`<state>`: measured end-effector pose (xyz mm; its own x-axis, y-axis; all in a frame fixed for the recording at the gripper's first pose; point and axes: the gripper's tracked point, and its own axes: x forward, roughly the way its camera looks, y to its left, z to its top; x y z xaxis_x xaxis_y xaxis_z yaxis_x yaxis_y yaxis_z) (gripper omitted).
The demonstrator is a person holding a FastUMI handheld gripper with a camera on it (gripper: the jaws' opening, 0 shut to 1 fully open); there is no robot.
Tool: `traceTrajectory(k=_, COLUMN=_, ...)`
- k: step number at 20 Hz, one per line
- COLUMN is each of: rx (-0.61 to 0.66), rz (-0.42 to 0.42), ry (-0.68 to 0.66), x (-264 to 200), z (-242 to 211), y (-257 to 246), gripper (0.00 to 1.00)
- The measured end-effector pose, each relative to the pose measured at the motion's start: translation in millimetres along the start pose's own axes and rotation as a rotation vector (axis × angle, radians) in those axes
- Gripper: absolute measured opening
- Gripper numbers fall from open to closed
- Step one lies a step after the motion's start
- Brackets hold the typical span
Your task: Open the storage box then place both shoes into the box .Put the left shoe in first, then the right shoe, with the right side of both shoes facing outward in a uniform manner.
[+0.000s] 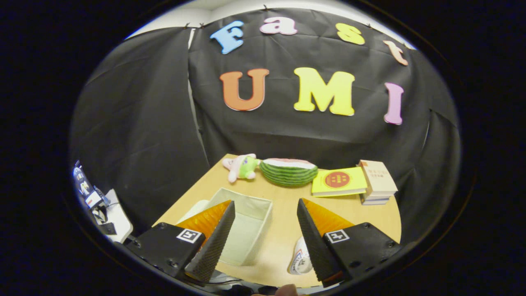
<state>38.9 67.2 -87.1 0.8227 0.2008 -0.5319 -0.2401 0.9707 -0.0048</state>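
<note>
Here we hold the claw (266, 230) spread wide and empty above the near end of the bench (287, 209), a pale wood-grain top that carries everything.

The box (250, 224) lies just ahead, at about eleven o'clock of the fingers, partly behind the left one. It is already open: a pale fabric bin with thin, stitched-looking walls and a rectangular mouth. We judge it light and soft-sided, so it may slide or buckle if a shoe is pushed against a wall; lowering from above seems safer.

Far off at twelve o'clock sits a striped green watermelon cushion (289, 170), rounded and plush. At one o'clock lie a flat yellow book (339, 181) and a small stack of books (378, 183), stiff and square-edged. At eleven o'clock, beside the cushion, rests a small pink-and-green soft toy (241, 167).

One shoe (300, 257) shows at five o'clock, close under the right finger: white, with printed marks, mostly hidden. We cannot tell whether it is the left or the right. We judge it light, its upper yielding and its sole stiffer; the heel collar or the side near the opening should give the firmest hold.
</note>
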Motion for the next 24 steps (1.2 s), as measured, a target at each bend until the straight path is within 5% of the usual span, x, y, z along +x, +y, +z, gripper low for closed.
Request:
traceTrajectory(k=5, rx=0.091, rz=-0.055, ry=0.072, x=-8, z=-45, y=-84, gripper=0.95)
traceTrajectory(k=11, rx=0.205, rz=0.02, ry=0.312, x=28, z=-150, y=-125, gripper=0.95)
traceTrajectory(k=16, rx=0.245, rz=0.092, ry=0.518, x=64, z=-230, y=-136, gripper=0.95)
traceTrajectory(k=24, rx=0.338, rz=0.116, ry=0.754, x=107, z=-300, y=-144, gripper=0.95)
